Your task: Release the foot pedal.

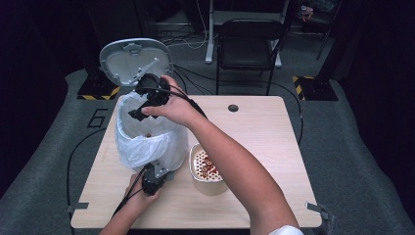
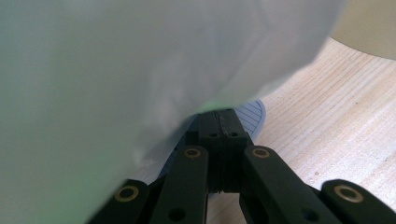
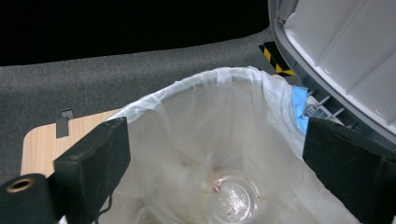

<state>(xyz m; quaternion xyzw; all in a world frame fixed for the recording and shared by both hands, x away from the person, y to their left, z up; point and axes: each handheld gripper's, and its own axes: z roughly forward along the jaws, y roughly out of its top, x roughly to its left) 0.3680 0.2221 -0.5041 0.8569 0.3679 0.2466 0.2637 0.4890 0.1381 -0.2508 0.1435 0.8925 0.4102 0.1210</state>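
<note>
Wooden table [image 1: 264, 142], white-lined bin [image 1: 147, 139] lid up, right gripper [image 3: 215, 154] fingers wide above, left gripper [image 2: 219, 123] fingers closed at pedal.

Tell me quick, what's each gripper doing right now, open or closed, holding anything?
Left gripper: closed, jaws pressed together at the foot pedal under the bin's white bag; no grip can be told.
Right gripper: open, empty, above the lined bin.
</note>
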